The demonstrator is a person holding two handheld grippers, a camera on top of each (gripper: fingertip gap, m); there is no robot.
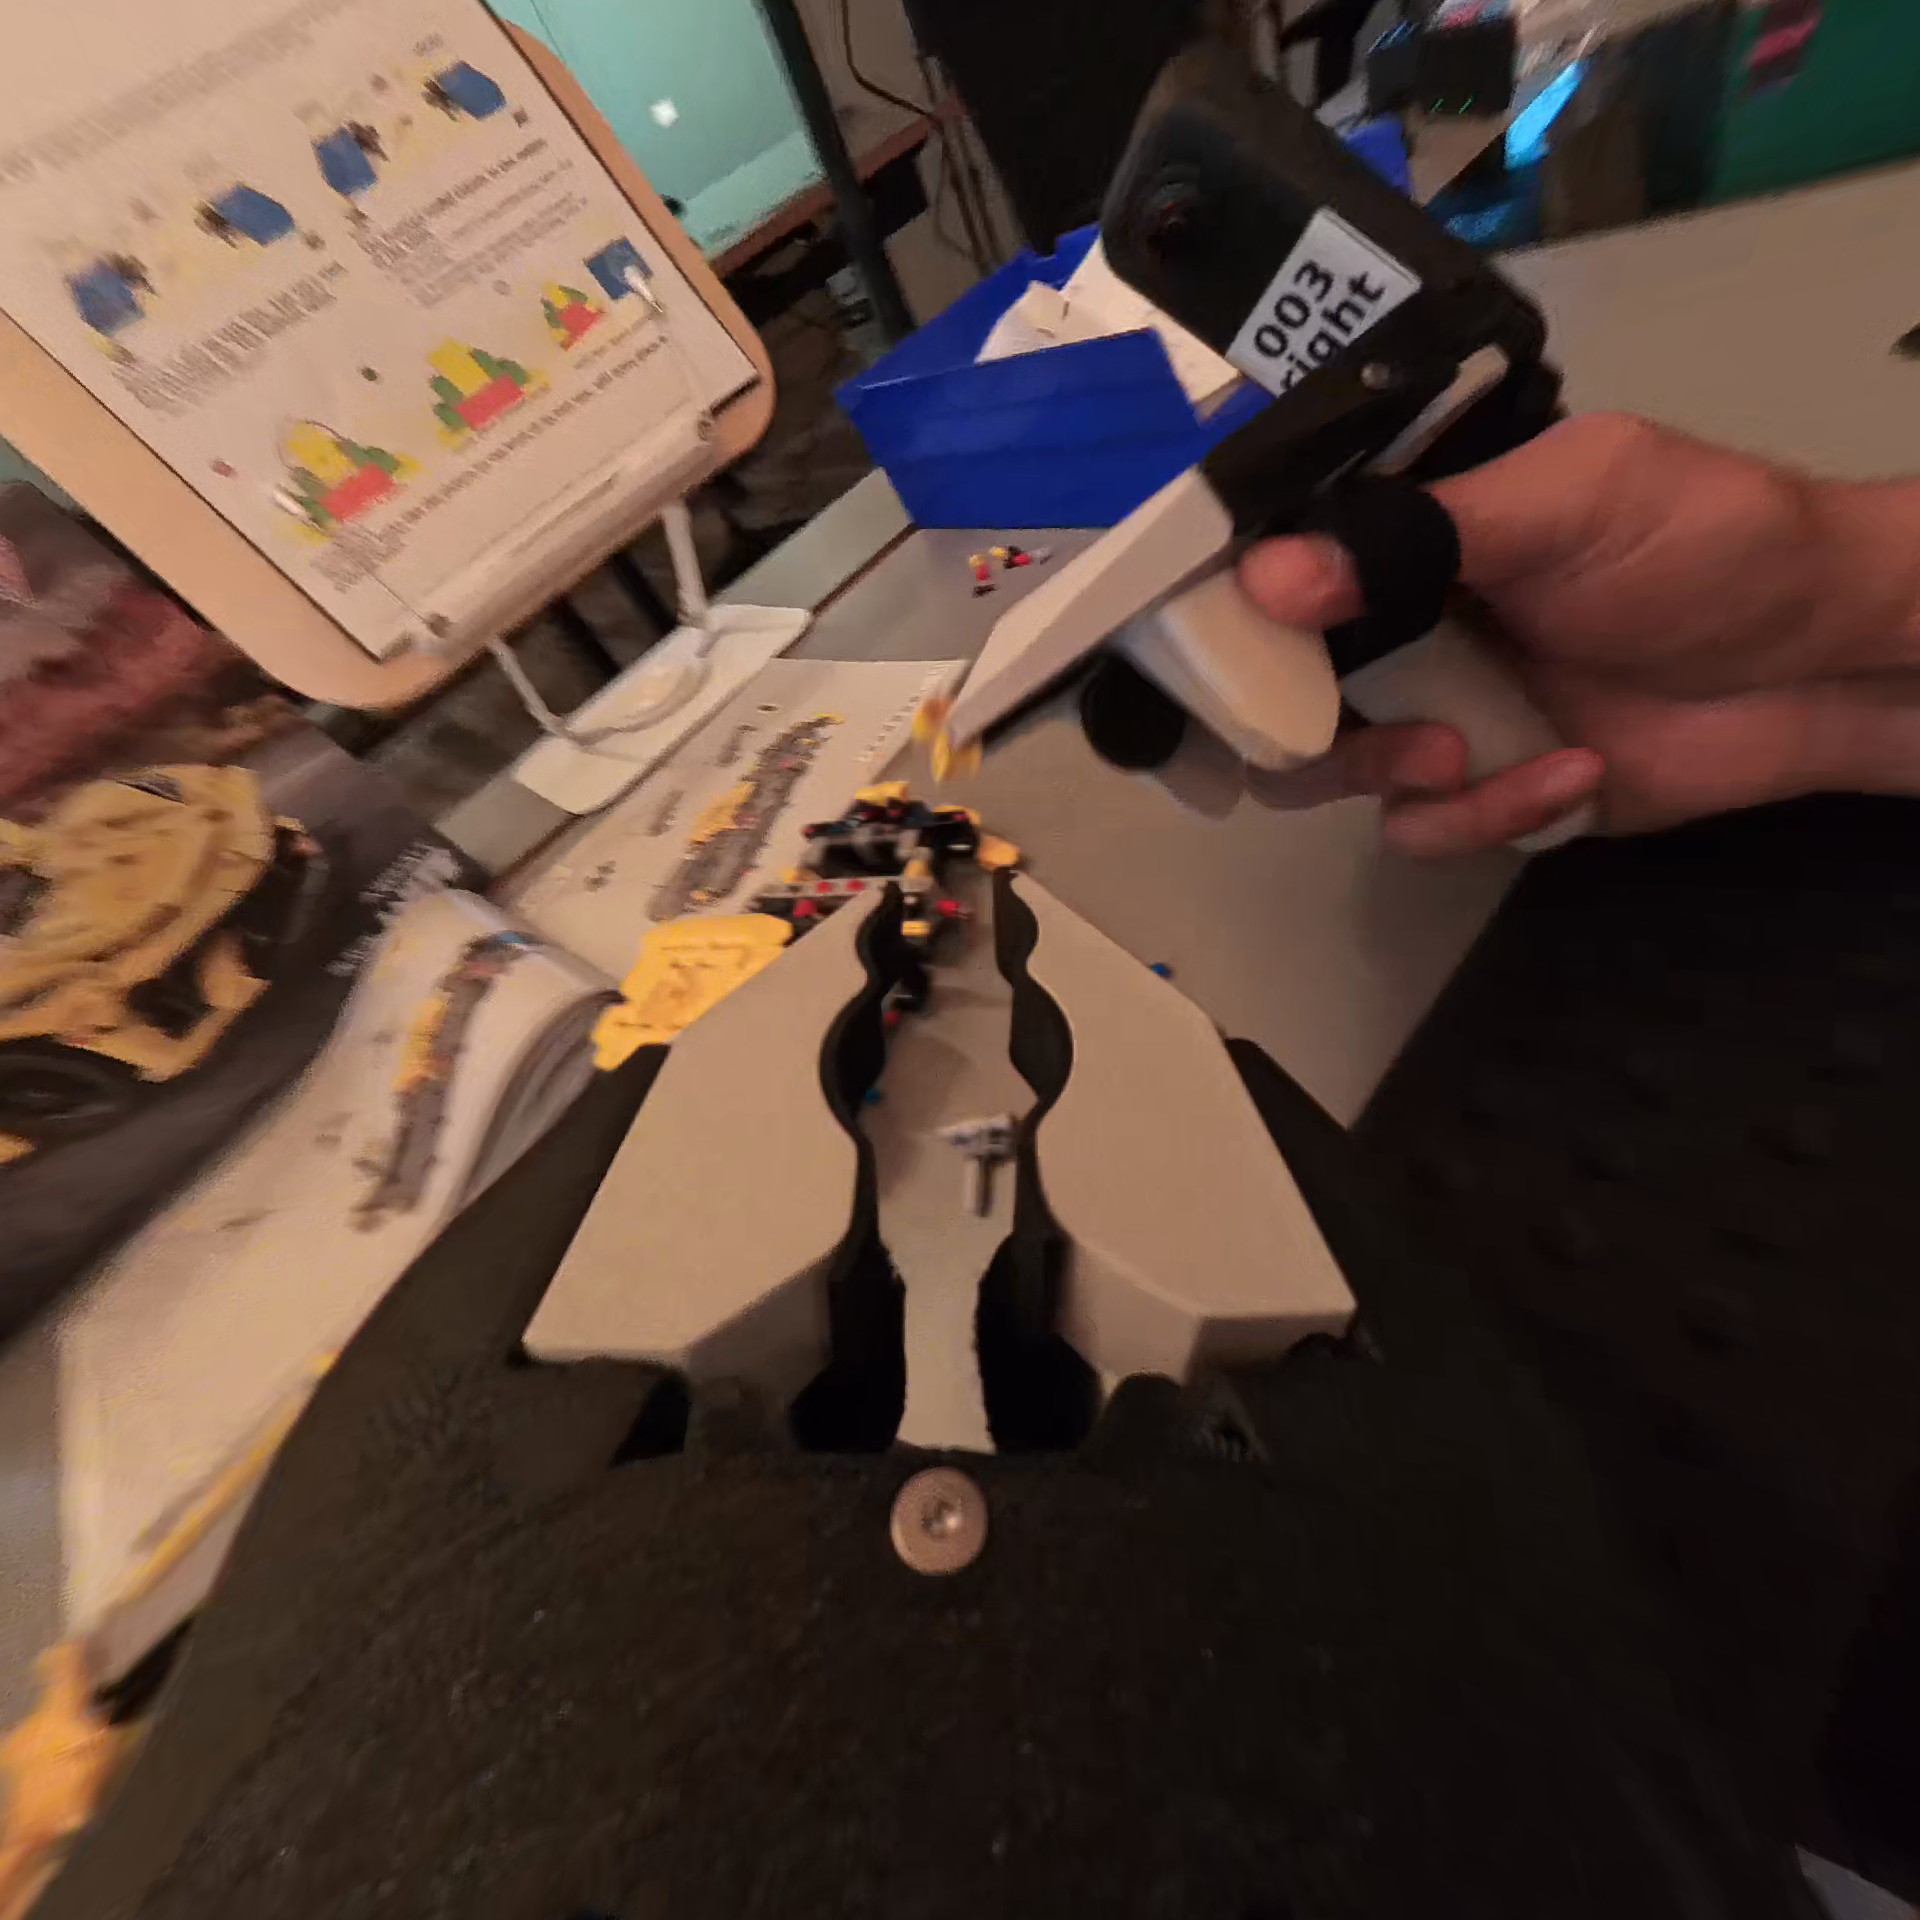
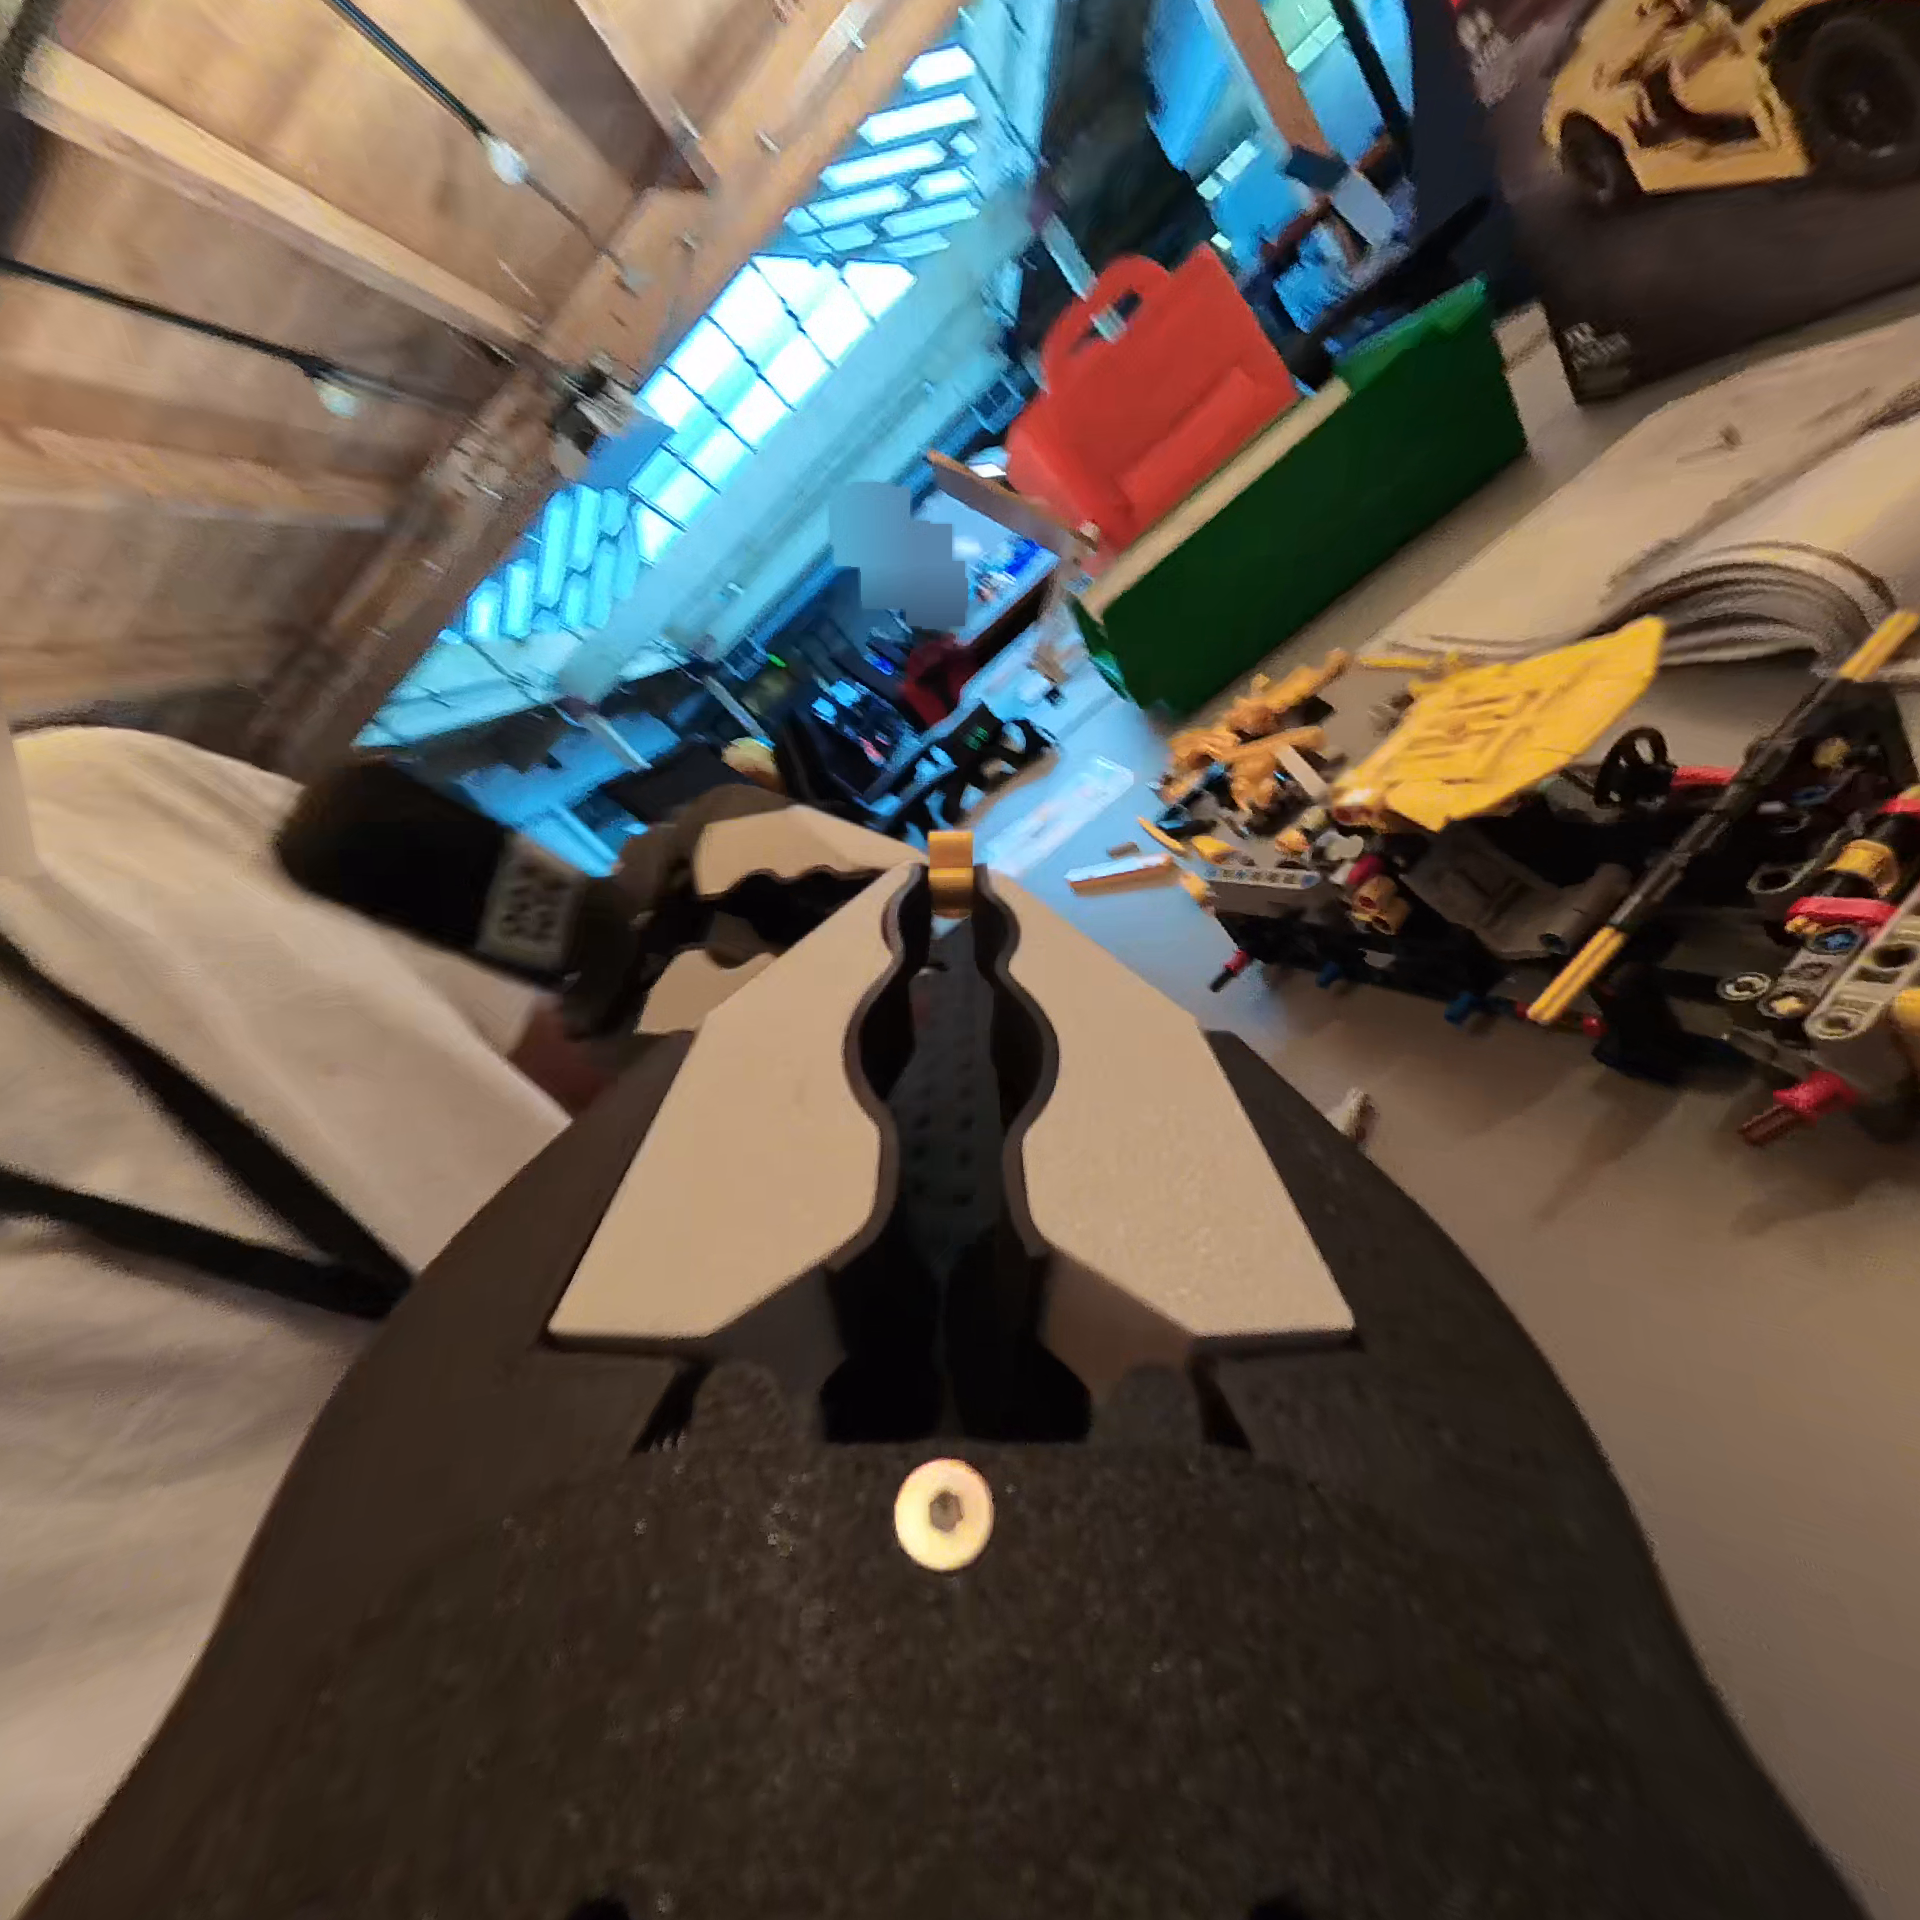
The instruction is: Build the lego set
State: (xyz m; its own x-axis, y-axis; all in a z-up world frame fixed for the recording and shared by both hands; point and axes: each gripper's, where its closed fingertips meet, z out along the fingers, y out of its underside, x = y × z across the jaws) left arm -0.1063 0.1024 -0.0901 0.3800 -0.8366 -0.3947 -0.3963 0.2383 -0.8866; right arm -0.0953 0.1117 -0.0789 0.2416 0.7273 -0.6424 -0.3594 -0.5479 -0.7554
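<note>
The half-built lego car [image 1: 894, 847], black and grey with yellow and red parts, sits on the grey table just beyond my left gripper [image 1: 935, 896]. That gripper is open and empty. A small grey piece [image 1: 982, 1143] lies on the table between its fingers. My right gripper [image 1: 961, 722], held by a hand, hovers above the car and is shut on a small yellow piece [image 1: 951, 753]. In the right wrist view the right gripper [image 2: 949, 906] pinches the yellow piece [image 2: 951, 860] at its tips. The car [image 2: 1558, 904] lies to the right, with a yellow panel [image 2: 1507, 727] on it.
An open instruction booklet [image 1: 436, 1091] and the set's box [image 1: 135, 883] lie at the left. A sheet on a stand [image 1: 343, 312] stands behind them. A blue bin [image 1: 1018, 426] and small loose pieces [image 1: 1003, 566] are at the back. A green bin [image 2: 1309, 551] and loose yellow parts [image 2: 1247, 727] lie beyond the car. My left and right fingertips are right by each other.
</note>
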